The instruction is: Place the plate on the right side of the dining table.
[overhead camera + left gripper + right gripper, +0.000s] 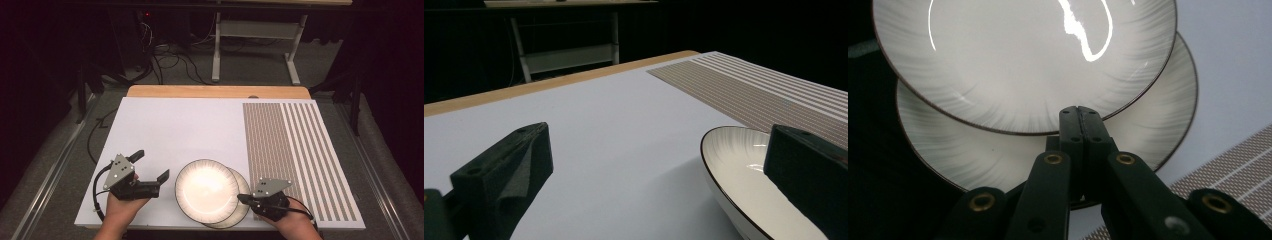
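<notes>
Two plates sit at the near edge of the white table (165, 125), the upper plate (206, 191) overlapping the lower plate (241, 206) to its right. The right gripper (241, 199) has its jaws pressed together, touching the plates' right side. The left gripper (150, 166), jaws spread wide, hovers just left of the upper plate.

I am seeing two white plates, the top plate (206, 191) and the lower plate (241, 206), each showing a thin dark rim and soft grey lines; the board (170, 130) is looking pale white, wearing brown stripes (300, 155) on one side; both grippers, left (150, 167) and right (243, 199), are looking black with grey plates.
</notes>
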### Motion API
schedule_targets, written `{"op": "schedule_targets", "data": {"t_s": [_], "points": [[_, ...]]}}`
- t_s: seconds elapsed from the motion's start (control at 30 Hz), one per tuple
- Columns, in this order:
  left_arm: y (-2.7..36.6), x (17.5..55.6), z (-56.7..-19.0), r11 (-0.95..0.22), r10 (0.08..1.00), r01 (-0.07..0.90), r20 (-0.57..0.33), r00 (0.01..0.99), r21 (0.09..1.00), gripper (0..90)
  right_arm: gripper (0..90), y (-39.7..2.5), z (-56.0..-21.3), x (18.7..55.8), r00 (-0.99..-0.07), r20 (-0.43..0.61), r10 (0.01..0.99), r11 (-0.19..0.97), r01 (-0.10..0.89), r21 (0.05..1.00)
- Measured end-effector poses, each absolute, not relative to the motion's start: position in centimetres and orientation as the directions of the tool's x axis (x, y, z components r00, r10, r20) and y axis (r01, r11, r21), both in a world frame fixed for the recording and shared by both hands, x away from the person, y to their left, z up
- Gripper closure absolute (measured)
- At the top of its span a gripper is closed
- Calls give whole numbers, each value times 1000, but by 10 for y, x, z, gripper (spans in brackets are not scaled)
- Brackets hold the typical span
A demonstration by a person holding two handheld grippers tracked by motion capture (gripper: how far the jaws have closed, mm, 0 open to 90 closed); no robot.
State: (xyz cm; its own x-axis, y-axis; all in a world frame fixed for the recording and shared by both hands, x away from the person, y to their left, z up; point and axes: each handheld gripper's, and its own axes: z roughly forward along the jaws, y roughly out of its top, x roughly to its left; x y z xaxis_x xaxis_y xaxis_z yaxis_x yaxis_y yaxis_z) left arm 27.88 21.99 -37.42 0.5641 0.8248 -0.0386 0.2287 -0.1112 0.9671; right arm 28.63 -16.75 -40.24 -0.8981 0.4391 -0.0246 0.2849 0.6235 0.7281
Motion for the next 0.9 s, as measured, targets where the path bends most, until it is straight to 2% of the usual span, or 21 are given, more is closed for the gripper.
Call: {"op": "schedule_targets", "data": {"t_s": [0.6,0.9], "points": [[215,278,-373,-104,804,249,-66,591,963,1,900,-145,-407,286,-912,-21,411,644,273,715],[198,281,-378,-135,762,356,-133,634,925,1,900,-144,-408,286,-912,-24,409,641,269,719]]}}
